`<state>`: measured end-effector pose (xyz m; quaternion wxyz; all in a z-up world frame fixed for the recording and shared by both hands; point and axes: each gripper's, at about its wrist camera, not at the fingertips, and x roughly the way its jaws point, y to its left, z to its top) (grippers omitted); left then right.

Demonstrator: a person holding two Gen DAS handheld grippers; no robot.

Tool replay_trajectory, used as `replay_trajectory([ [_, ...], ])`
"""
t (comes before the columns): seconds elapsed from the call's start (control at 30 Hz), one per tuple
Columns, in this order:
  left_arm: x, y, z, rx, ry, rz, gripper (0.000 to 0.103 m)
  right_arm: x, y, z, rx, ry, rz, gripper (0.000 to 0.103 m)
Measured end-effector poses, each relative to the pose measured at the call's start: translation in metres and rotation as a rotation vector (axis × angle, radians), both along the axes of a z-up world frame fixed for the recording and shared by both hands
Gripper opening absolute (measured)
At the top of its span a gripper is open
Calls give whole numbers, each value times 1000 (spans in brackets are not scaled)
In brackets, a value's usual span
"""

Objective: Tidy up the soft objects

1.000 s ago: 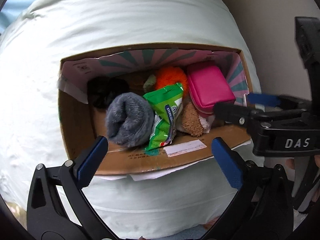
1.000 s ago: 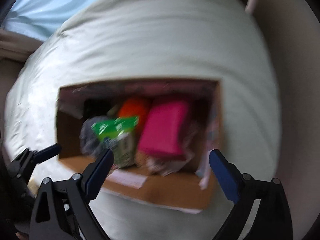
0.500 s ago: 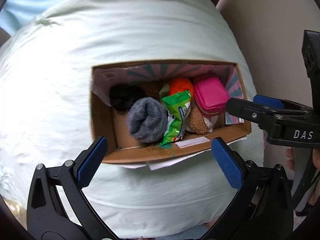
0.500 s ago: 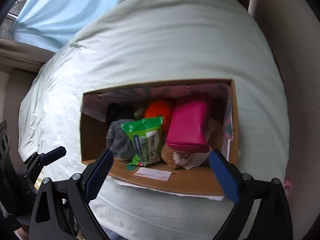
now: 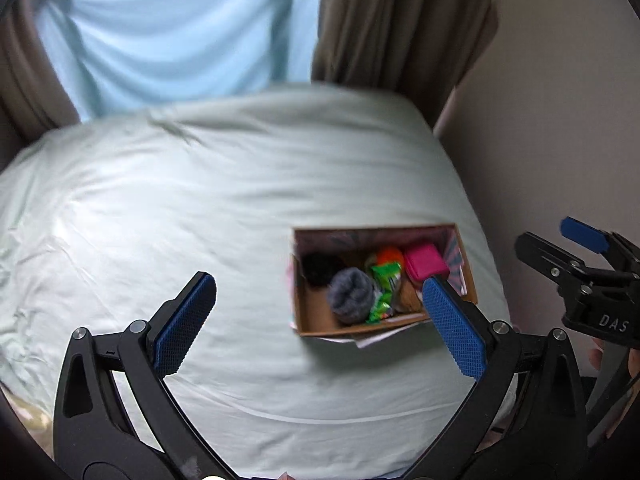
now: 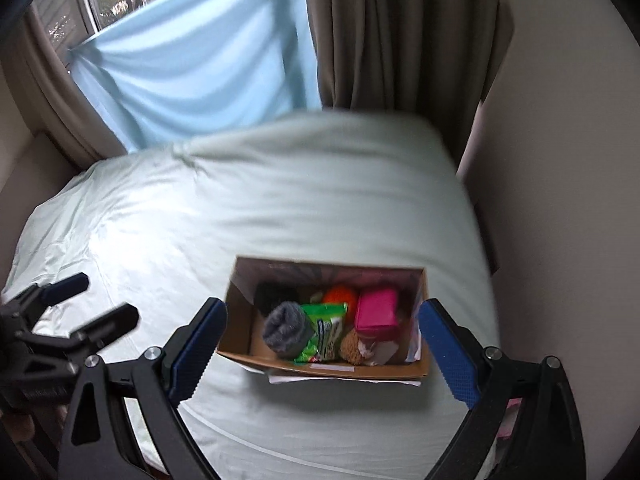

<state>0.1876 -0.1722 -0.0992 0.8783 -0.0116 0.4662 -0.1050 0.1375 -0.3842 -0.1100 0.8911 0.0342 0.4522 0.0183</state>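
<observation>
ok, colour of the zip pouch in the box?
Hot pink pouch, at the right end of the cardboard box. Clearest in the right wrist view.

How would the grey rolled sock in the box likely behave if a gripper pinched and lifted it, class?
The grey rolled sock looks fuzzy and bundled, so it would probably squash under the pads. It seems light. Being rolled, it might partly unroll when lifted from the cardboard box.

Brown plush (image 6: 354, 346) lies half-buried; box contents blurred.

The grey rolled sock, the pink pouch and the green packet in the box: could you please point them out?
grey rolled sock (image 6: 286, 329), right wrist view, rolled top.
pink pouch (image 6: 377, 309), right wrist view, upper face.
green packet (image 6: 326, 328), right wrist view, printed front.
</observation>
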Motion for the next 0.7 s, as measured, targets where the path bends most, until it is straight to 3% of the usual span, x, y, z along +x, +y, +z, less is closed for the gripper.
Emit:
replay_trajectory([
  [0.3, -58, 73, 73, -10, -195, 75, 103, -71, 58, 84, -47, -199, -64, 96],
  [0.43, -83, 99, 94, -42, -264, 95, 103, -96, 77, 100, -53, -253, -75, 96],
  [0.7, -124, 122, 116, -29, -383, 97, 103, -136, 102, 115, -68, -354, -104, 96],
])
